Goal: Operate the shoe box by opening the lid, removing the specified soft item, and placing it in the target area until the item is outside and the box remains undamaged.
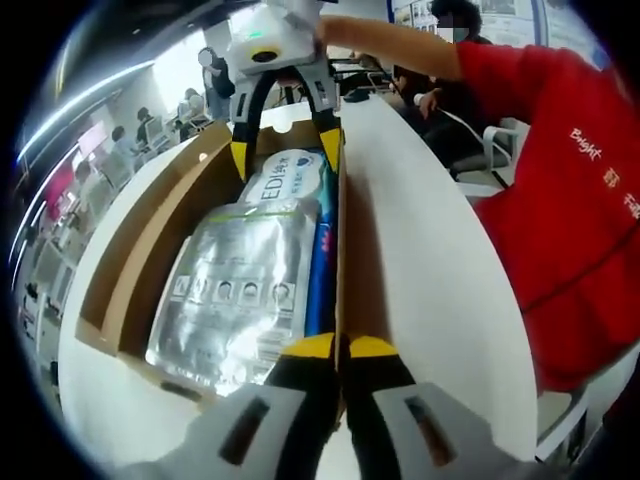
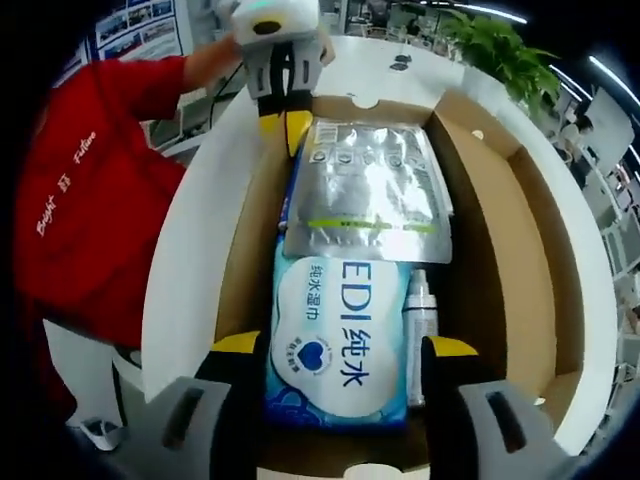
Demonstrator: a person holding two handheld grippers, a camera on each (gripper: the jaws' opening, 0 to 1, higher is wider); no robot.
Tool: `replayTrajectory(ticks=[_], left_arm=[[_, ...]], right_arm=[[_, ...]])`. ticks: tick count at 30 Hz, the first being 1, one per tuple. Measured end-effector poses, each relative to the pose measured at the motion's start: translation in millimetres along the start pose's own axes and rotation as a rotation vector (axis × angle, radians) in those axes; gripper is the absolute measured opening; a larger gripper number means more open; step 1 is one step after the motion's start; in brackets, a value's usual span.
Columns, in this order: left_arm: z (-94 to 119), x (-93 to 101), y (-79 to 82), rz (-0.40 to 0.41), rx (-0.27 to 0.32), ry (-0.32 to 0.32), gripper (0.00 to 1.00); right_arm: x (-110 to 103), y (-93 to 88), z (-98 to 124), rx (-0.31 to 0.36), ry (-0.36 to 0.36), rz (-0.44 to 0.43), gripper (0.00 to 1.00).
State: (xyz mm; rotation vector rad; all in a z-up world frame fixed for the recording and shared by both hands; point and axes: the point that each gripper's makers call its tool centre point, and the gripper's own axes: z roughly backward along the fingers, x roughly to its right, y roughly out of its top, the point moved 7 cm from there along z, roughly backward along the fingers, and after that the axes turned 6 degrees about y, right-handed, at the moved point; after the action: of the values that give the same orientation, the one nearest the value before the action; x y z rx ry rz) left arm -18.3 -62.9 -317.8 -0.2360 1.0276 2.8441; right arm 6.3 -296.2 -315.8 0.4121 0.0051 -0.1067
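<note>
The cardboard shoe box (image 1: pixel 140 270) (image 2: pixel 500 220) lies open, its white lid (image 1: pixel 420 270) (image 2: pixel 200 260) folded out to the side. Inside are a blue soft wipes pack (image 1: pixel 290 180) (image 2: pixel 340 300), a silver foil pouch (image 1: pixel 235 290) (image 2: pixel 370 180) and a small white bottle (image 2: pixel 420 330). My left gripper (image 1: pixel 342 348) (image 2: pixel 285 125) is shut on the box wall where the lid joins. My right gripper (image 2: pixel 345 347) (image 1: pixel 285 155) reaches into the box, open, with one jaw on each side of the wipes pack.
The box rests on a white round table (image 2: pixel 590 290) (image 1: pixel 90 400). A person in a red shirt (image 1: pixel 560 200) (image 2: pixel 90 200) stands close beside the lid. A green plant (image 2: pixel 500 55) and office chairs with seated people are beyond the table.
</note>
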Motion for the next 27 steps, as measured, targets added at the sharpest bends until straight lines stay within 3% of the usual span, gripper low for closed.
replayTrajectory(ticks=[6,12,18,27], left_arm=[[0,1.0,1.1,-0.002,0.003,0.001,0.01],[0,-0.1,0.7,-0.001,0.002,0.001,0.01],[1,-0.3,0.7,0.000,0.001,0.001,0.01],[0,0.2,1.1,0.002,-0.001,0.000,0.01]], right_arm=[[3,4.1,-10,-0.072,0.015,-0.007,0.68],[-3,8.9,-10,-0.099,0.055,-0.007,0.63],[0,8.2,-20,-0.123,0.097,-0.026,0.64],[-4,9.7,-27,-0.185,0.087,-0.038,0.64]])
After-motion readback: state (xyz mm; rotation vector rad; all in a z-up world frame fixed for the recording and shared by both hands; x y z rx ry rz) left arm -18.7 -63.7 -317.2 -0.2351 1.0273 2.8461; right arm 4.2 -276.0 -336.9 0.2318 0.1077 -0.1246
